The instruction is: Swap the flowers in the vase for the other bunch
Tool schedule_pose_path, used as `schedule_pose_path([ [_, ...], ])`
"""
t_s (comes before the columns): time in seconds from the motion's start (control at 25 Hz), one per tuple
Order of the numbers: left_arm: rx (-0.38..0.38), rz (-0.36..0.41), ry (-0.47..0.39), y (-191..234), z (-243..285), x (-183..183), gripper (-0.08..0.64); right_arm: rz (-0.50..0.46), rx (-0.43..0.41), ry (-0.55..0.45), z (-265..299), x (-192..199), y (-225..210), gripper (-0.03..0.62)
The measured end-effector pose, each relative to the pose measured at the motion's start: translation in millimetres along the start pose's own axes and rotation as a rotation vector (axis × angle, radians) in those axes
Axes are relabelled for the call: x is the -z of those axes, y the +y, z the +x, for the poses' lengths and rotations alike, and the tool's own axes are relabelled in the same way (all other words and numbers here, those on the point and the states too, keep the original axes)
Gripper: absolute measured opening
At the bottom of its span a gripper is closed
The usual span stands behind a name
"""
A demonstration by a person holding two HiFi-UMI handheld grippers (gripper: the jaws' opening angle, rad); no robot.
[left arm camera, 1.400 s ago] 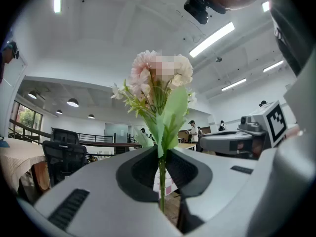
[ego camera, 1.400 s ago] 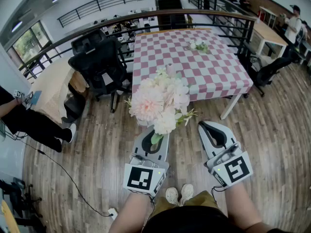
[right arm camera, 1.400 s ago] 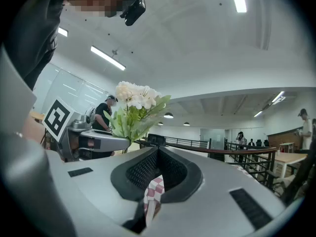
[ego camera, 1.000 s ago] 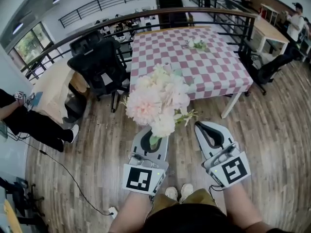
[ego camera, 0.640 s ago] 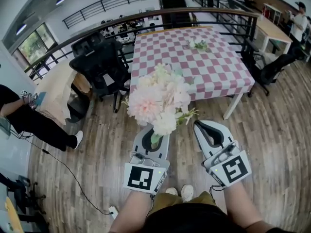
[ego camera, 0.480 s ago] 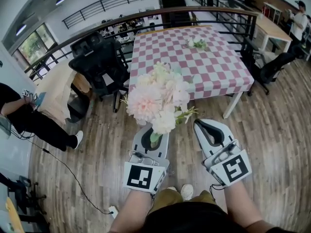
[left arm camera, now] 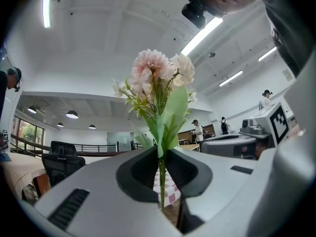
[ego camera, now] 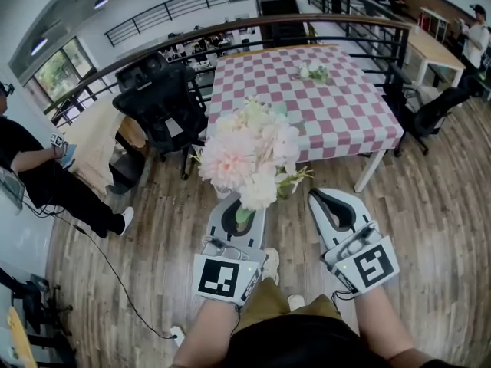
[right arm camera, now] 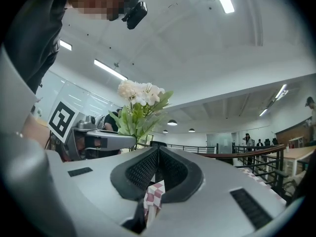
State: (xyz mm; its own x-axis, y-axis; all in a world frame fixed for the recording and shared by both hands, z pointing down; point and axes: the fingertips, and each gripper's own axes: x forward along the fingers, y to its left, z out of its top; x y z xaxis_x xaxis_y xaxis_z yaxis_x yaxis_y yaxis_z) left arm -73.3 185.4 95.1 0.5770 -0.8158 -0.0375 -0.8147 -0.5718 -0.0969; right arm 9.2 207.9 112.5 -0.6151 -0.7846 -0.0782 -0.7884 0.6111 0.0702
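My left gripper (ego camera: 243,203) is shut on the green stem (left arm camera: 161,181) of a bunch of pale pink and white flowers (ego camera: 251,153), which stands upright above the jaws (left arm camera: 155,73). My right gripper (ego camera: 327,196) is beside it to the right, shut and holding nothing (right arm camera: 158,150). Both are over the wooden floor, short of a table with a pink-and-white checked cloth (ego camera: 337,106). A smaller bunch of white flowers (ego camera: 313,73) lies on the far part of that table. I cannot make out the vase; the held bunch covers the table's near left part.
A black office chair (ego camera: 161,98) stands left of the table and another (ego camera: 430,107) to its right. A dark railing (ego camera: 322,23) runs behind. A person in black (ego camera: 42,179) sits at the left, and a cable (ego camera: 103,274) trails across the floor.
One of my feet has stepped forward under the left gripper. The person at the left shows more fully. The bunch stays in the left gripper and the right stays shut.
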Motion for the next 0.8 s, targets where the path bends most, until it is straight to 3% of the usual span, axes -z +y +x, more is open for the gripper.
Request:
schedule_pose_path([
  [0.52,-0.045,0.031,-0.073,43.6,37.3,17.7,0.046,-0.044,-0.013,-0.053,47.0,24.2,-28.1,0.034],
  [0.8,-0.027,0.044,-0.104,76.1,79.3,19.4,0.046,-0.069,-0.006,-0.066,91.7,26.3,-52.1,0.034],
])
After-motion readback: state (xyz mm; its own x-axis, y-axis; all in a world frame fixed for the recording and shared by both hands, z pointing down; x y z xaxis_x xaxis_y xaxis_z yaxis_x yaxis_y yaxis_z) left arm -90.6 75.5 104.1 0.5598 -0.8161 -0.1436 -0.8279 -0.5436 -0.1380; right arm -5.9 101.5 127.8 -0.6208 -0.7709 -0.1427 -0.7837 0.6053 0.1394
